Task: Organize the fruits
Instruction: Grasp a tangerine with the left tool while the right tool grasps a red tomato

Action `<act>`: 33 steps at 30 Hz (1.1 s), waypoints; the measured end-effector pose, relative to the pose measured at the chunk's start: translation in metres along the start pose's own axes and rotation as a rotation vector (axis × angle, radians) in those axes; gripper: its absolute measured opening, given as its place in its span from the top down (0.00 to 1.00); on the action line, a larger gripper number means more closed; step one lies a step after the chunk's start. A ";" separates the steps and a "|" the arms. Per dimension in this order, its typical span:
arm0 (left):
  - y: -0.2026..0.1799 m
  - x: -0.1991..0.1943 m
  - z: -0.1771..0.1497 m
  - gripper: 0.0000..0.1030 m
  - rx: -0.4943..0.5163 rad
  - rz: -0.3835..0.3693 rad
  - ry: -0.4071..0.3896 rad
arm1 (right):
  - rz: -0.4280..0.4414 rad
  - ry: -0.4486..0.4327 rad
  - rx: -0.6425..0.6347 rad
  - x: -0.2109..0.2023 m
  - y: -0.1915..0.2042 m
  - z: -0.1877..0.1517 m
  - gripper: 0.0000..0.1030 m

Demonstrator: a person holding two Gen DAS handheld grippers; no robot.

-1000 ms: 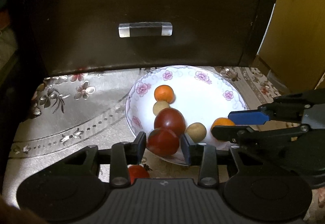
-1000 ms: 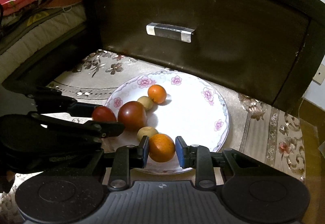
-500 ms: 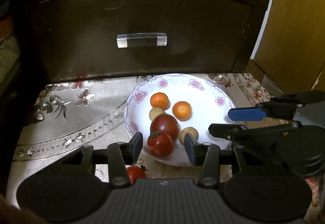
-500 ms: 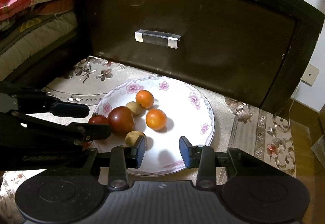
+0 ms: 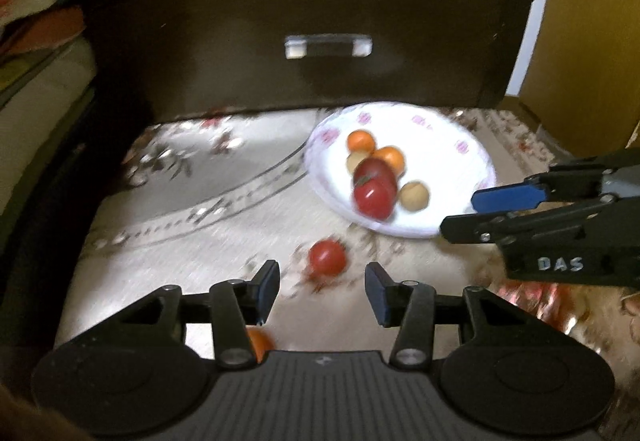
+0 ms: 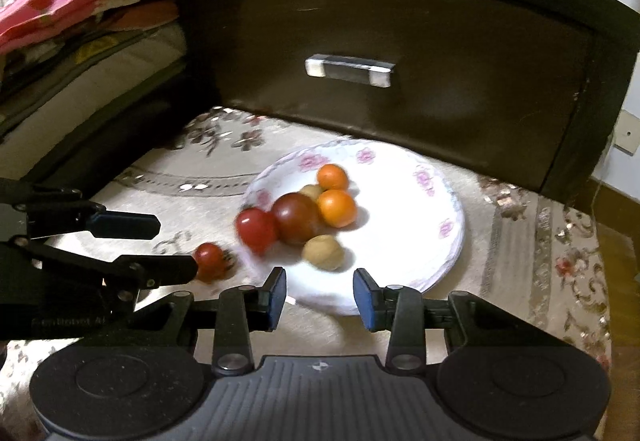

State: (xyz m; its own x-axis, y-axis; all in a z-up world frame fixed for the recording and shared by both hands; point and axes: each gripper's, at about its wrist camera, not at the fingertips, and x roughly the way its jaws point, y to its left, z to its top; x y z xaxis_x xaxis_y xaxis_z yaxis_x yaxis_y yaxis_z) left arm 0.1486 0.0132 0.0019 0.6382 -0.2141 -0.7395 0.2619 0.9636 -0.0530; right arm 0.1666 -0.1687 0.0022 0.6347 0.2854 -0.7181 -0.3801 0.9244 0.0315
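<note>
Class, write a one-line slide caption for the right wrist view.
Open right tool hovers before the floral white plate holding six fruits, while a small red tomato lies outside it on the cloth.

Left gripper (image 5: 322, 291) and right gripper (image 6: 320, 295) both gape, holding nothing.

Bare cloth (image 5: 208, 241) left of plate (image 5: 448, 145); drawer front (image 5: 320, 89) blocks behind.
</note>
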 end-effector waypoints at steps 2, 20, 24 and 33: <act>0.006 -0.003 -0.007 0.49 -0.007 0.009 0.005 | 0.025 0.011 -0.004 0.000 0.008 -0.001 0.68; 0.032 -0.007 -0.040 0.49 -0.044 0.046 0.030 | 0.077 0.053 -0.060 0.023 0.053 -0.014 0.67; 0.033 -0.002 -0.042 0.49 -0.048 0.049 0.039 | 0.072 0.042 -0.066 0.034 0.060 -0.011 0.67; 0.036 0.011 -0.047 0.49 -0.055 0.047 0.059 | 0.079 0.015 -0.018 0.063 0.068 -0.002 0.67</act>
State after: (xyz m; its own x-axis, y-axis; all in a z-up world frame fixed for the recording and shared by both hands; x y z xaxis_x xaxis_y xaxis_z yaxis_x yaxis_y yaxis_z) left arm 0.1307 0.0531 -0.0399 0.6049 -0.1603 -0.7800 0.1914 0.9801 -0.0530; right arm 0.1797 -0.0882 -0.0424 0.5922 0.3539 -0.7239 -0.4407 0.8944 0.0766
